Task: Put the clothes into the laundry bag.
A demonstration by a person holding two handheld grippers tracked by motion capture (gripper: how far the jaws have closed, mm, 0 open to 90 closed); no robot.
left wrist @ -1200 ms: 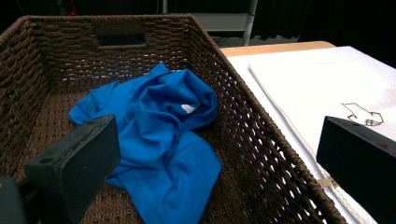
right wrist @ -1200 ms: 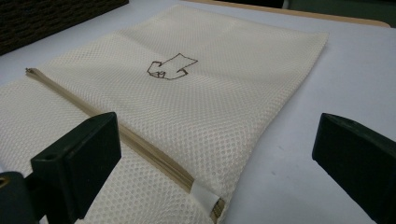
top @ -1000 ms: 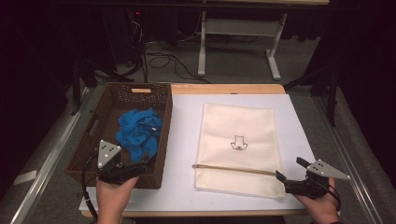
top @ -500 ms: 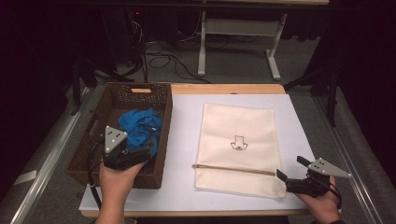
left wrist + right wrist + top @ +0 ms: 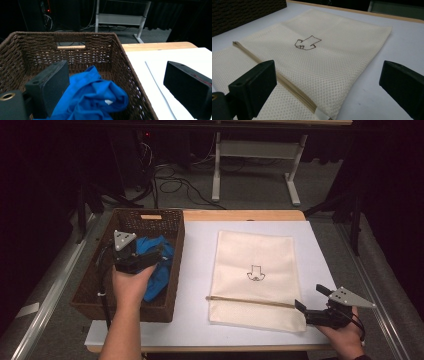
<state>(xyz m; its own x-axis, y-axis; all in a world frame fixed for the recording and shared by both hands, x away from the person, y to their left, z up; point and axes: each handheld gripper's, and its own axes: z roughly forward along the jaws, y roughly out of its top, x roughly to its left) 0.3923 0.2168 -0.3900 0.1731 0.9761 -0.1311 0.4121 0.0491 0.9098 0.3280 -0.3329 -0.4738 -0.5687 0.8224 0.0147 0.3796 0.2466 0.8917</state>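
Note:
A crumpled blue cloth (image 5: 160, 270) lies in a brown wicker basket (image 5: 177, 265) at the table's left. My left gripper (image 5: 150, 251) hovers over the cloth inside the basket, pointing toward the far wall. Its jaws have just been closing a little but stand wide and open. In the left gripper view the blue cloth (image 5: 92, 95) lies low between the jaws, untouched. A cream mesh bag (image 5: 235, 255) with a tan zipper (image 5: 250, 301) lies flat on the white mat. My right gripper (image 5: 311, 298) is open at the zipper's right end, its jaws straddling the bag's corner (image 5: 322, 112).
The white mat (image 5: 195, 270) covers a wooden table; a strip of it runs between basket and bag. The basket's far wall has a handle slot (image 5: 71, 46). A small dark drawing (image 5: 308, 43) marks the bag's middle. Table legs and cables are on the floor beyond.
My left hand has moved forward from the basket's near rim to above the blue cloth, rising slightly. The right gripper and the bag have stayed put.

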